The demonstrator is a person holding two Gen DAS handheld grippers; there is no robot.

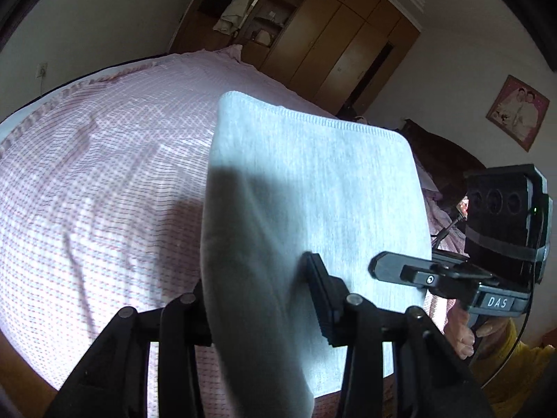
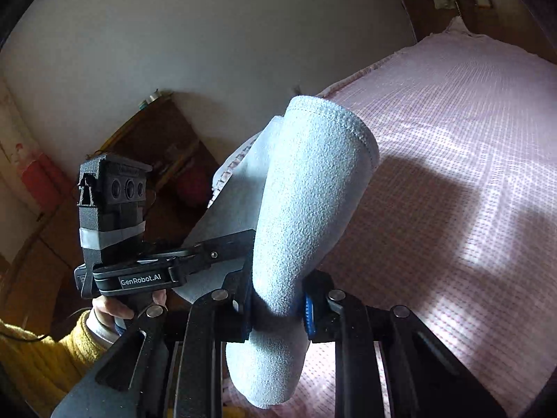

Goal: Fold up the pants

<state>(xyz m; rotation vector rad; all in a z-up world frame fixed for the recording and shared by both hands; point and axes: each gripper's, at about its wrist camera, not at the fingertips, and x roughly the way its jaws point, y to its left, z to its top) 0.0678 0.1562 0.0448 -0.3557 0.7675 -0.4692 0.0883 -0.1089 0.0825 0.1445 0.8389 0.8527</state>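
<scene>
Both the left hand-held gripper (image 1: 264,306) and right hand-held gripper (image 2: 278,308) are clamped on light-grey pants (image 1: 306,181), long axis pointing forward above the bed (image 1: 104,160).

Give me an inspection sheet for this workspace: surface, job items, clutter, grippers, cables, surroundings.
Surface: bed with pink checked bedspread, somewhat wrinkled, patches of sunlight on it.
Job's things: light grey pants, lifted above the bed, held at two points, ribbed hem away from the cameras.
Clutter: nothing seen on the visible bedspread.
Grippers: left hand-held gripper shut on the pants; right hand-held gripper shut on the pants, fabric bunched between its fingers.
Cables: thin black cable along the right gripper's body.
Surroundings: wooden wardrobe with clothes hanging in an open section, framed picture on the wall, wooden cabinet beside the bed.
</scene>
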